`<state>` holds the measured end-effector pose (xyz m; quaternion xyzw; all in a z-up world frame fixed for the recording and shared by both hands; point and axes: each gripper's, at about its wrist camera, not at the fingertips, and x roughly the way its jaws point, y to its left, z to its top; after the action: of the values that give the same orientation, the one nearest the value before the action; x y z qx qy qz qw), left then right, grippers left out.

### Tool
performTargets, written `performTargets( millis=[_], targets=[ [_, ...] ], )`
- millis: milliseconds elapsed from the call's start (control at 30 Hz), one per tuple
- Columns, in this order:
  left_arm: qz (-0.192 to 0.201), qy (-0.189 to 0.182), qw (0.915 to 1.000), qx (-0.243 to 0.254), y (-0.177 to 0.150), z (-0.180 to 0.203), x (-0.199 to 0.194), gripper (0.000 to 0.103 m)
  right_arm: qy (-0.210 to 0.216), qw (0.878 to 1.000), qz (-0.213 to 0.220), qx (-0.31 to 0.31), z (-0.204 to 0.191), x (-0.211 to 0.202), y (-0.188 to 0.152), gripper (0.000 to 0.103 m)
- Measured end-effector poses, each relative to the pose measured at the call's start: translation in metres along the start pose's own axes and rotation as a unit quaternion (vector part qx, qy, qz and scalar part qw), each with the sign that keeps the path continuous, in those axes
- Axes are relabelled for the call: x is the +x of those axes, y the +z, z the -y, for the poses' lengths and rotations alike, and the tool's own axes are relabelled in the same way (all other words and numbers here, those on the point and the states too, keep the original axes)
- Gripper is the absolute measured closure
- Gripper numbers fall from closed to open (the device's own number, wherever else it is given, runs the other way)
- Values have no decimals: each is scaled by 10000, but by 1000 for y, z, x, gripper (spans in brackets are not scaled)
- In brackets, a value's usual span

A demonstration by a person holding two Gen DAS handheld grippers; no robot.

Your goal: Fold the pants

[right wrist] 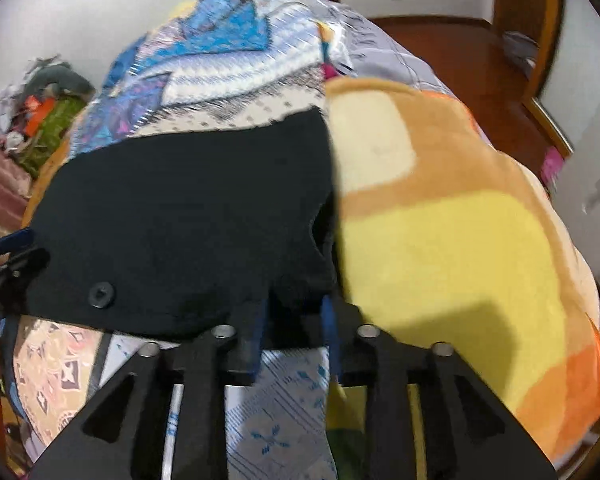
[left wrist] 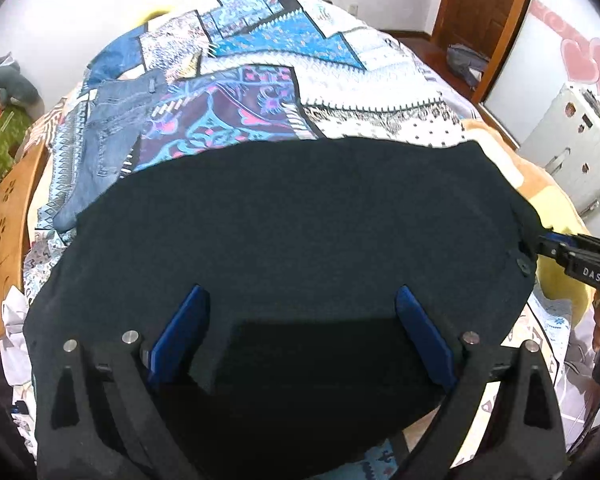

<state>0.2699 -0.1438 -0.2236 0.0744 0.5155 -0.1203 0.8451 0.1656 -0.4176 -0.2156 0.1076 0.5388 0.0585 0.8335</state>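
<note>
White walls (left wrist: 60, 8), wooden door (left wrist: 484, 0), reddish wood floor (right wrist: 460, 52), bed under patchwork quilt (left wrist: 260, 40)

The pants (left wrist: 292, 220) lie spread across the near part of the bed (left wrist: 380, 92), on top of the patterned quilt (left wrist: 260, 52). Folded jeans (left wrist: 108, 136) sit on the quilt at the far left, just beside the pants' far left edge. A plush blanket (right wrist: 440, 220) lies right of the pants, touching their right edge. The left gripper (left wrist: 300, 336) hangs over the pants' near middle; the right gripper (right wrist: 294, 320) sits at their near right corner.
</note>
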Motion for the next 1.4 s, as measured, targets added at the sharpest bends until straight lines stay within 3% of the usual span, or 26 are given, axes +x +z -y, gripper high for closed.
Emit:
performTargets(
  millis=[133,200,433,700,933,1100,1267,1400],
  targets=[
    [277,-28,9995,-179,-1,-18,-19,6,-187,9991,364,-145,-9,-27,2,56],
    [440,89,9986,-275,-2,-33,-30,6,-165,9980,548,-254,-20,-39,4,53],
    [962,460,9909,-822,-13,-117,-79,6,140,9896,1028,-993,-93,-69,18,50],
    [1034,1065,9778,-1477,-46,-229,-99,4,756,9726,1317,-1761,-196,-64,51,47],
    [541,1265,9641,-2272,-90,-326,-73,4,957,9602,941,-2449,-271,-19,74,47],
    [19,1226,9584,-2576,-116,-364,-36,4,1079,9500,590,-2869,-318,16,83,47],
    [-421,769,9563,-2789,-131,-384,4,4,1097,9360,228,-3337,-362,52,90,47],
    [-564,471,9601,-2699,-129,-381,21,4,1150,9230,-48,-3671,-394,84,97,47]
  ],
)
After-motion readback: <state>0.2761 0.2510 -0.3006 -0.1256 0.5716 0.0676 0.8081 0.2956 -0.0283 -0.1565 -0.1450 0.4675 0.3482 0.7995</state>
